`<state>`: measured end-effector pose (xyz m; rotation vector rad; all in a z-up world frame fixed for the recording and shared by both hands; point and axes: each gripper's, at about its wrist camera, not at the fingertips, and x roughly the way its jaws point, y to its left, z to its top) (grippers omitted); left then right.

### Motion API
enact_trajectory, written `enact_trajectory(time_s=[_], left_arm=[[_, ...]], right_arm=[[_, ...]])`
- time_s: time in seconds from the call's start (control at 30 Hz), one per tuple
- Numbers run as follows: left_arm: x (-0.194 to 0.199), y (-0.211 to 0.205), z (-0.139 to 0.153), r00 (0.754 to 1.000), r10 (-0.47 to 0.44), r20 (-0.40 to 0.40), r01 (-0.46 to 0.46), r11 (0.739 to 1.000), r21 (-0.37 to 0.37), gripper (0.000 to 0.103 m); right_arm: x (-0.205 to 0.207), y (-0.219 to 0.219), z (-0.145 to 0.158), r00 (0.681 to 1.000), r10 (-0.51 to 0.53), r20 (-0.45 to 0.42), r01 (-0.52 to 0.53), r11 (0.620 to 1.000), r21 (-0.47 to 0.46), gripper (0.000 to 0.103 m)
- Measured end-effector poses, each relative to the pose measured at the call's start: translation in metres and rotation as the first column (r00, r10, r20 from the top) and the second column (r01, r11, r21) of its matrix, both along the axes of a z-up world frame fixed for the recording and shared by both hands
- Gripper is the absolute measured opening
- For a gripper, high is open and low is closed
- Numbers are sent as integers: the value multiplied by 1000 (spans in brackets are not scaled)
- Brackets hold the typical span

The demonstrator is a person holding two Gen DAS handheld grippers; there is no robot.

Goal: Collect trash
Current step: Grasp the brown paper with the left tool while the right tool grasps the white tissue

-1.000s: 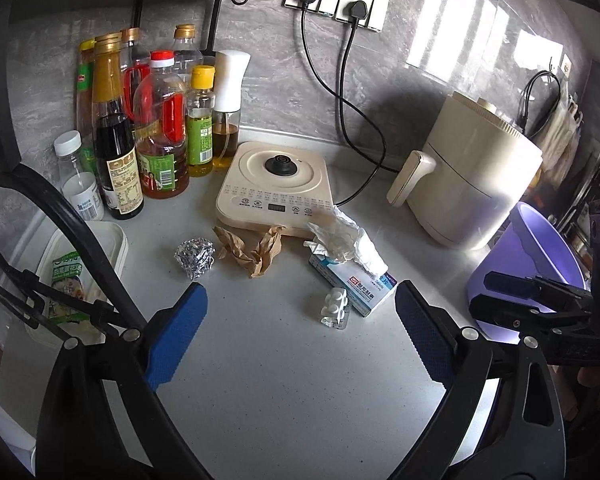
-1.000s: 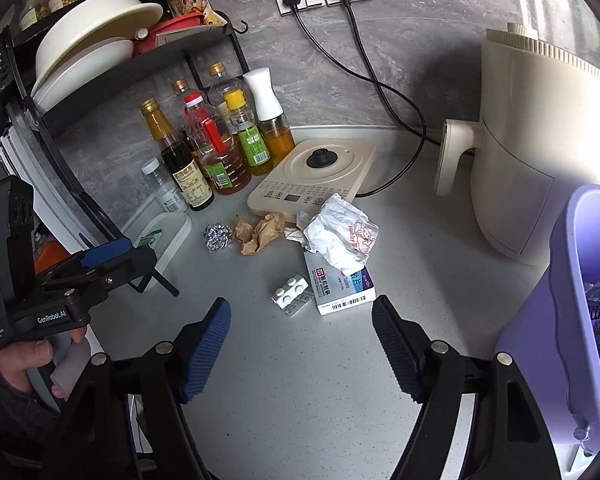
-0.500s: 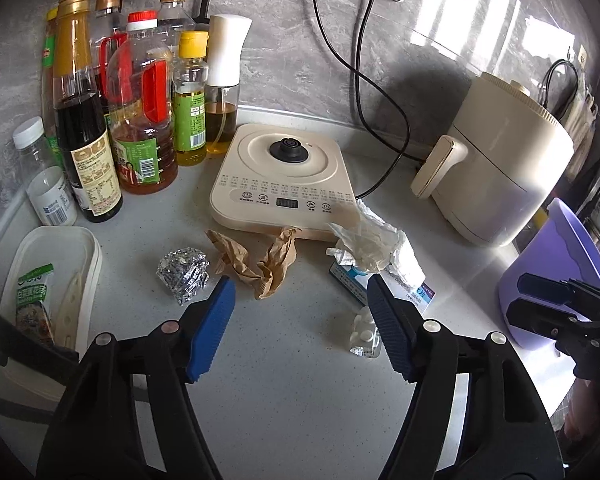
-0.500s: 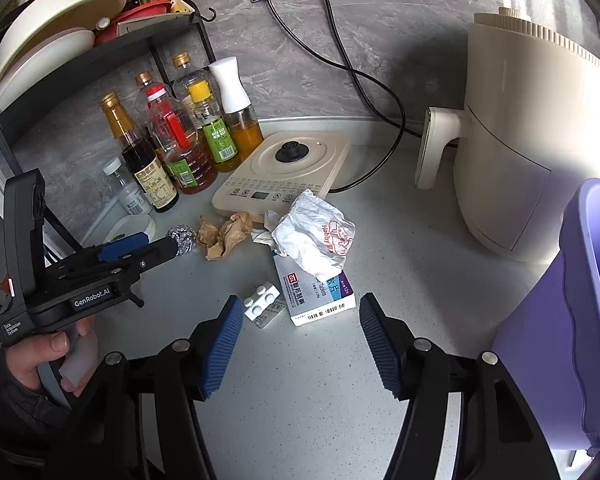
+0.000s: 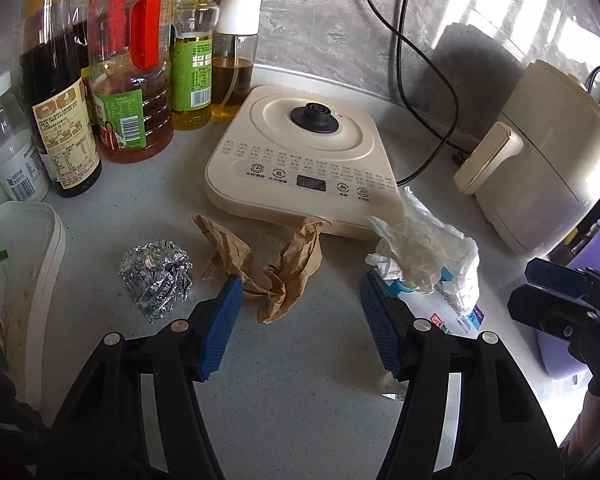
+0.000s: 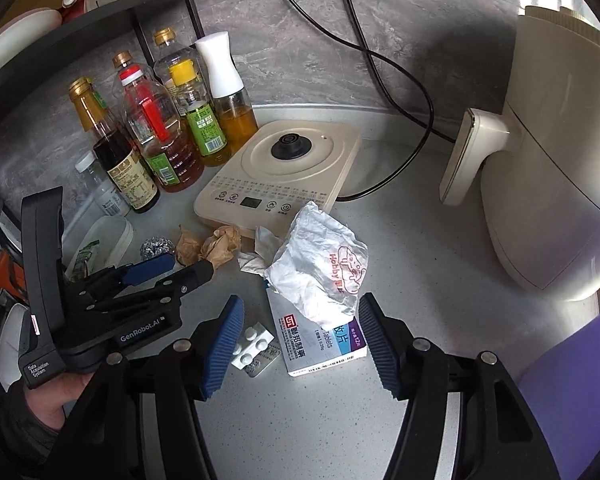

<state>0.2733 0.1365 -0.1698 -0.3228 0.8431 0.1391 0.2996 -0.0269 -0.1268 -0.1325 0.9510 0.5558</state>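
Crumpled brown paper [image 5: 276, 264] lies in front of the cream cooker base. My left gripper [image 5: 300, 292] hangs just over it, jaws closing, the paper's near end between the pads with only the left pad at its edge. A foil ball [image 5: 156, 276] sits left of it. My right gripper [image 6: 300, 304] stands open around a crumpled white wrapper [image 6: 320, 272], which lies on a medicine box [image 6: 324, 340]. A blister pack [image 6: 256, 344] lies by its left finger. Each gripper shows in the other's view: right gripper [image 5: 556, 288], left gripper [image 6: 180, 268].
Several oil and sauce bottles [image 5: 128, 72] stand at the back left. A cream cooker base [image 5: 304, 156], an air fryer [image 6: 540, 160] and power cables are behind. A white tub [image 5: 40, 264] sits at left, a purple bin [image 6: 572, 380] at right, a dish shelf [image 6: 80, 16] above.
Both grippers have come forward and down towards the trash. The left jaws have narrowed a good deal around the brown paper; the right jaws narrowed slightly over the wrapper and box.
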Motion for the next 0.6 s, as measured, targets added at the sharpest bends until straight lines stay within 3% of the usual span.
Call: enact_trajectory(time_s=[0.23,0.3,0.33,0.37,0.47,0.6], left_arm=[[14,10,-20,999,21,-32,-22,999,-24,60],[18,11,-25,999,14,-39,-16,999,-44,46],[20,10,-25,999,10,-39,-11,999,-39,34],[22,11,-24,999,-1,-48,-1,999,-39,28],[15,12,-9,1000,-9,-13,8,998,-55,26],[4,7,9,999,-33,6,34,999,-36,26]], right_arm=[[23,22,-24,1000,24,-14,-25,997,-73,60],[30,22,-28,999,16,-30,-19,997,-75,46],[32,21,-27,999,13,-42,-16,997,-76,26],[32,19,-24,999,10,-40,-13,997,-73,13],[27,10,-8,1000,7,2,-6,999,-36,6],[16,-3,12,999,-21,40,20,999,30,6]])
